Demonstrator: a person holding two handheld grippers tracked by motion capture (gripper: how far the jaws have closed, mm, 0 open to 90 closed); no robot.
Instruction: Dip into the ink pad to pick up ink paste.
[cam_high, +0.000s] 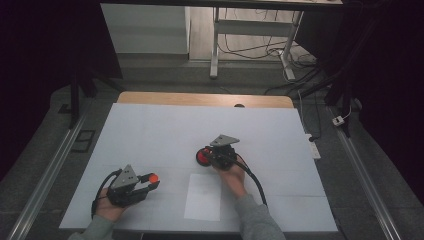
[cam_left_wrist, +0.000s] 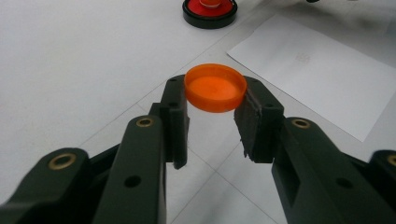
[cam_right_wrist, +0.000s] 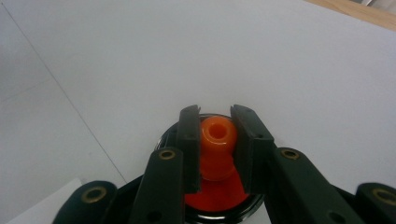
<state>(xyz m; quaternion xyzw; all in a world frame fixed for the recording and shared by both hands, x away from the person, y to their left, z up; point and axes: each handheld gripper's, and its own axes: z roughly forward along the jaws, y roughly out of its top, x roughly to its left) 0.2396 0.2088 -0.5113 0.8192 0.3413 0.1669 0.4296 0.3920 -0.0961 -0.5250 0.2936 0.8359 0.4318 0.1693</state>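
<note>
Left gripper (cam_left_wrist: 212, 114) fingers pinch an orange cap (cam_left_wrist: 215, 87) above the white bench (cam_high: 150, 130). Right gripper (cam_right_wrist: 215, 149) fingers clamp the orange neck (cam_right_wrist: 217, 144) of what appears a red, black-rimmed container (cam_high: 204, 157), mid-bench.

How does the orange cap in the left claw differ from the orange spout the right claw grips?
The flat round orange plastic cap is a wide, shallow disc; the orange plastic spout is a narrow tube with a hole on top. The cap is held off the table, while the spout sits on a red, black-rimmed base. Both are clamped.
</note>
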